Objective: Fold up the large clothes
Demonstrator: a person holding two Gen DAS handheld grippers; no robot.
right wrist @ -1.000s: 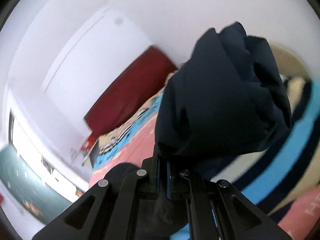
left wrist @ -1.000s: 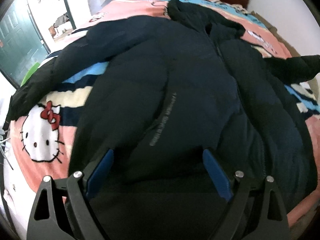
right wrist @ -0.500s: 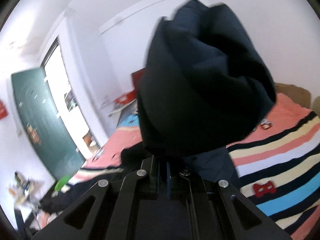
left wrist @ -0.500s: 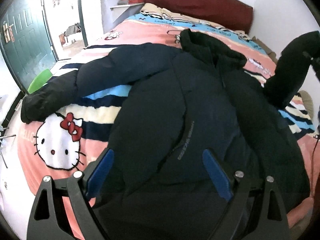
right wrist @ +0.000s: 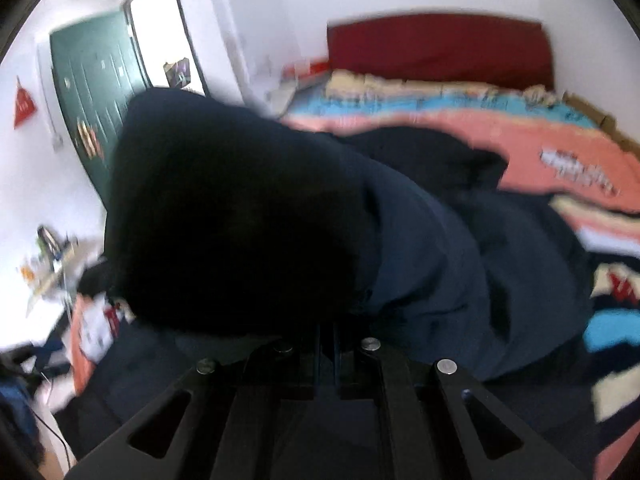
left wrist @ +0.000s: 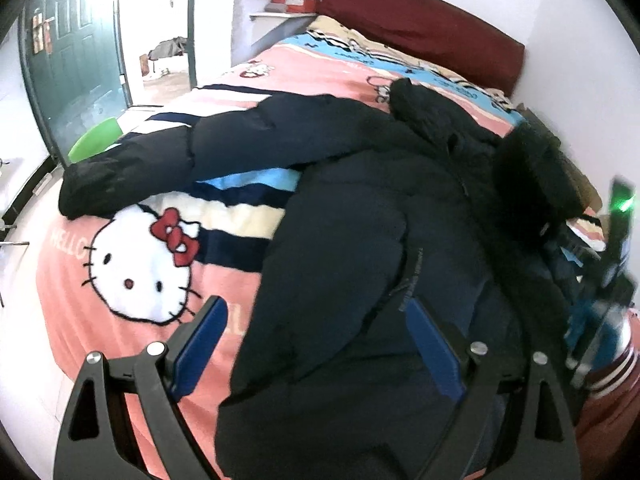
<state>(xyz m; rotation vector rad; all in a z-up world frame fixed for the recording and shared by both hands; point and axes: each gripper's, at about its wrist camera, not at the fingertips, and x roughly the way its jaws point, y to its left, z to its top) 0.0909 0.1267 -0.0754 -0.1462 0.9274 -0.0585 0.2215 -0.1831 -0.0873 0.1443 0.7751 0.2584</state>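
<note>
A large dark navy puffer jacket (left wrist: 360, 240) lies front up on the pink cartoon-cat bedspread (left wrist: 100, 340). Its left sleeve (left wrist: 168, 160) stretches out toward the bed's left edge. My left gripper (left wrist: 316, 340) is open and empty, hovering above the jacket's lower hem. My right gripper (right wrist: 328, 336) is shut on the jacket's right sleeve (right wrist: 240, 216), which bulges up in front of its camera. In the left wrist view that sleeve (left wrist: 532, 184) is raised over the jacket's right side, with the right gripper's body (left wrist: 604, 292) beside it.
A dark red headboard (left wrist: 424, 36) stands at the far end of the bed. A green door (left wrist: 76, 60) and a doorway are at the left, with a green object (left wrist: 96, 138) by the bed's edge. Clutter lies on the floor at the left (right wrist: 52, 256).
My right gripper has swung the held sleeve up and inward over the jacket's body. My left gripper has drawn back and to the left, staying open.
</note>
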